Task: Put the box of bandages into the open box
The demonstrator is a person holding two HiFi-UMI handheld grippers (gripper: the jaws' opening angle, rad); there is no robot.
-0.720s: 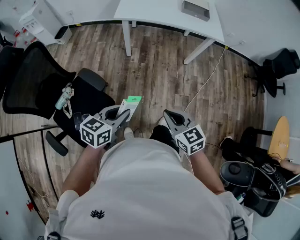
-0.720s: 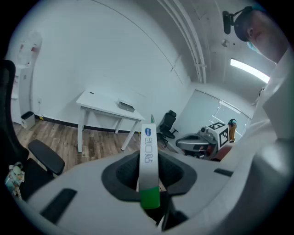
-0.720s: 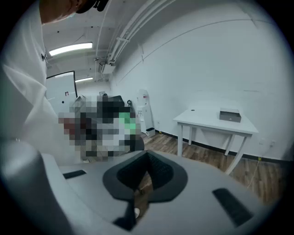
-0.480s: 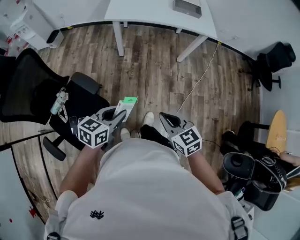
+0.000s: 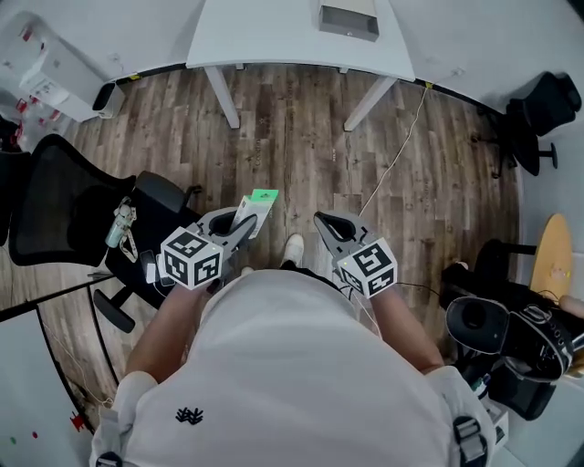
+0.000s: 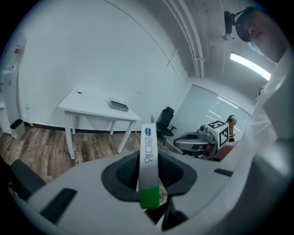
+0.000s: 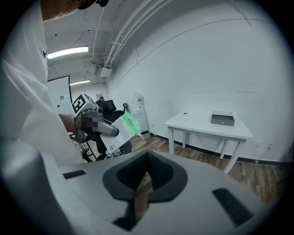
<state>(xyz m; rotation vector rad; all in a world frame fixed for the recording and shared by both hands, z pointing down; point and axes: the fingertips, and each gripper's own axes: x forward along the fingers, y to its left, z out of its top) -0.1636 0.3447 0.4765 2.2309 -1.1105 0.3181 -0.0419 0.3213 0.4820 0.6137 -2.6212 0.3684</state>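
Observation:
The box of bandages [image 5: 255, 211], white and flat with a green end, sticks out from my left gripper [image 5: 243, 225], which is shut on it. In the left gripper view the box [image 6: 148, 158] stands edge-on between the jaws of that gripper [image 6: 149, 180]. From the right gripper view I see the box [image 7: 120, 131] held out at the left. My right gripper [image 5: 321, 222] hangs beside the left one, shut and holding nothing [image 7: 147, 155]. The open box [image 5: 348, 20] lies on the white table [image 5: 274, 36] far ahead, across the wooden floor.
A black office chair [image 5: 82, 201] with small items on its seat stands close on the left. A white cable [image 5: 394, 150] runs over the floor to the table. Another black chair [image 5: 546, 108] is at the right wall, and dark gear [image 5: 511, 342] sits at the lower right.
The table and the open box now show more fully at the top of the head view, and the chair has shifted to the left. Both grippers keep their pose, the box still held.

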